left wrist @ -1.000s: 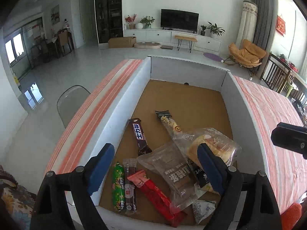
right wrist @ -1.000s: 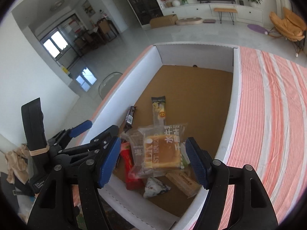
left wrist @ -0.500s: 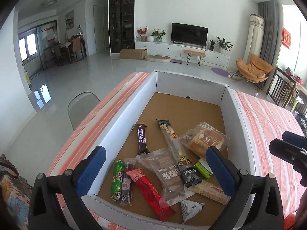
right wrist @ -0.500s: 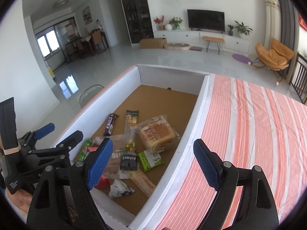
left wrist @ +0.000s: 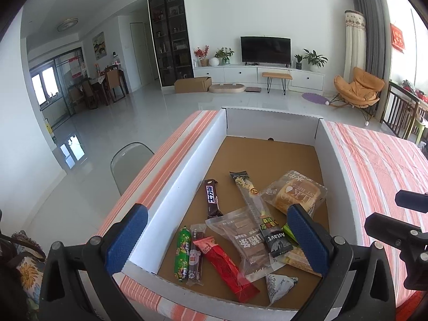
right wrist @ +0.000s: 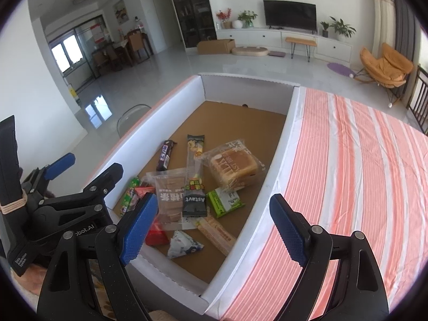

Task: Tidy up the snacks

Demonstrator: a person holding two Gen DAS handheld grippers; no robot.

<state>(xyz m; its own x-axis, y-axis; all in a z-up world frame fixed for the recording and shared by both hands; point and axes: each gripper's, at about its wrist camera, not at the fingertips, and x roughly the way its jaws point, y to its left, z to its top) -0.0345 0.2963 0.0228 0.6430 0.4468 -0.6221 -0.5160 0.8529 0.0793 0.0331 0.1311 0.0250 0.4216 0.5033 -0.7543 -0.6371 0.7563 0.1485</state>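
Observation:
A white cardboard box (left wrist: pixel 184 176) with a brown floor holds several snacks: a bagged bread loaf (left wrist: pixel 294 194), a dark chocolate bar (left wrist: pixel 211 199), a clear bag of brown biscuits (left wrist: pixel 246 240), a red packet (left wrist: pixel 224 264) and a green sausage (left wrist: pixel 182 254). The bread also shows in the right wrist view (right wrist: pixel 234 165). My left gripper (left wrist: pixel 216 240) is open and empty above the box's near end. My right gripper (right wrist: pixel 214 227) is open and empty over the box's near right wall (right wrist: pixel 270 187).
The box sits on a table with an orange and white striped cloth (right wrist: pixel 347 174). A grey chair (left wrist: pixel 128 160) stands left of the table. The living room floor, a TV unit and an orange armchair lie beyond.
Both grippers have pulled back and up from the box. The bread loaf that lay between the right gripper's fingers now rests in the box.

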